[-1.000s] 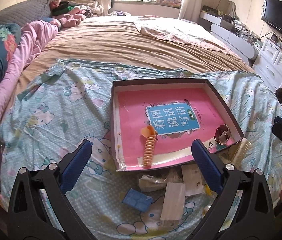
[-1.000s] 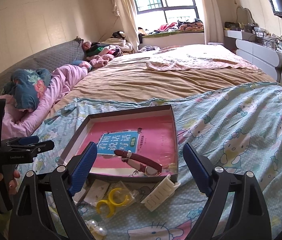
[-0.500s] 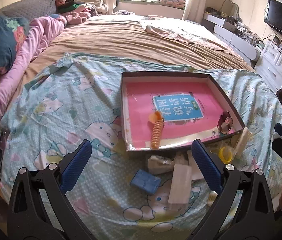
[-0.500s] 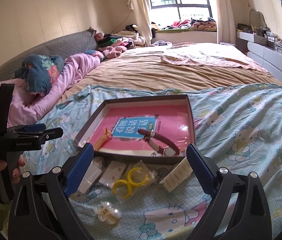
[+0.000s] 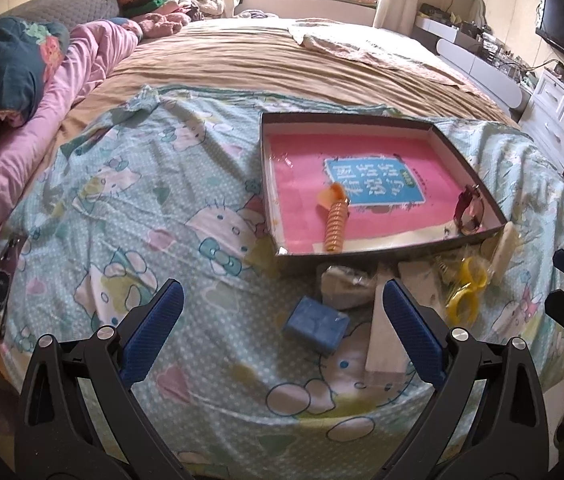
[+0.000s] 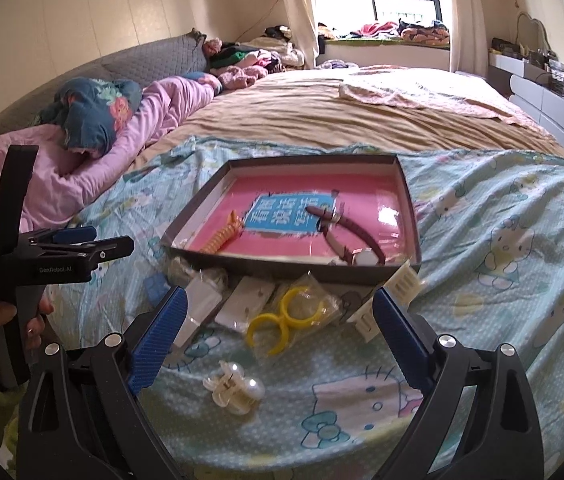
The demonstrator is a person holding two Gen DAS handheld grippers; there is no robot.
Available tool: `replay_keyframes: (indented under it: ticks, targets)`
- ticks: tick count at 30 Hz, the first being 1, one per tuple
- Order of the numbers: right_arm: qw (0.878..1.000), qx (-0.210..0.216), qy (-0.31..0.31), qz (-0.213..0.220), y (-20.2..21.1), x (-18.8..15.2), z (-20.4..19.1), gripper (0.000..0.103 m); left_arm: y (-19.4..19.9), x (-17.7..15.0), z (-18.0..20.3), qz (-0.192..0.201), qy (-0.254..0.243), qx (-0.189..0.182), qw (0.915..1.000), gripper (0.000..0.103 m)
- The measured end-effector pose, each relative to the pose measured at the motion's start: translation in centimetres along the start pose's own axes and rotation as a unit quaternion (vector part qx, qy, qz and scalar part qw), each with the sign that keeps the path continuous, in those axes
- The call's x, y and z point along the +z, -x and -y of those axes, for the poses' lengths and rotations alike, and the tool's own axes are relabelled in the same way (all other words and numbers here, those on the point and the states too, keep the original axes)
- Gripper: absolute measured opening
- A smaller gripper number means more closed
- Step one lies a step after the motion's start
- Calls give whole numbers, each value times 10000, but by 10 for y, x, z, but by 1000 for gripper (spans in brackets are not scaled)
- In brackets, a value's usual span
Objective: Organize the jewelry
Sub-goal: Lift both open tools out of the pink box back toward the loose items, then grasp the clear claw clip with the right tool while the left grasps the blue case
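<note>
Right gripper (image 6: 278, 320) jaws apart, empty, above pearl hair claw (image 6: 234, 388) on Hello Kitty sheet (image 6: 502, 240). Left gripper (image 5: 282, 320) jaws apart, empty, over blue box (image 5: 316, 324). Beyond: bagged yellow rings (image 6: 282, 316), then shallow tray (image 6: 282, 272) holding orange spiral clip (image 6: 224, 236) and maroon watch (image 6: 346, 236).

pink tray (image 5: 478, 178), yellow rings (image 6: 278, 320), orange coil (image 5: 336, 226)

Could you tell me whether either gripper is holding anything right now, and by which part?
Nothing is held: the left gripper and right gripper are both open and empty.
</note>
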State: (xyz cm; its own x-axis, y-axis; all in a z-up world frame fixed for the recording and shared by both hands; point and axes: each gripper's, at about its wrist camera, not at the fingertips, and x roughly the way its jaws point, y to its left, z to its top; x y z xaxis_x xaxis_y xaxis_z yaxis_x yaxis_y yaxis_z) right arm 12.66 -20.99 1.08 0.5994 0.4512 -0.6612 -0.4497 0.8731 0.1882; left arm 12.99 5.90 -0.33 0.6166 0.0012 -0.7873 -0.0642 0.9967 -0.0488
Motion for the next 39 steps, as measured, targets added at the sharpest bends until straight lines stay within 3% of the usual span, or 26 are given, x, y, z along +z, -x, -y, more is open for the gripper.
replay_keyframes:
  ticks: [25,37,39]
  targets:
    - [9955,202,231,-896,-41,-50,-29,92,-24,-45,-4,-407,-204,50,9990,93]
    - [9918,228,440,-1175,-67,-64,-38,72,-38,-47,-1,-439,-286,-17,9986,93]
    - [9916,212,531,-1159,-68,-66,-40,63,-41,-46,1,-444,-335,-37,9984,93]
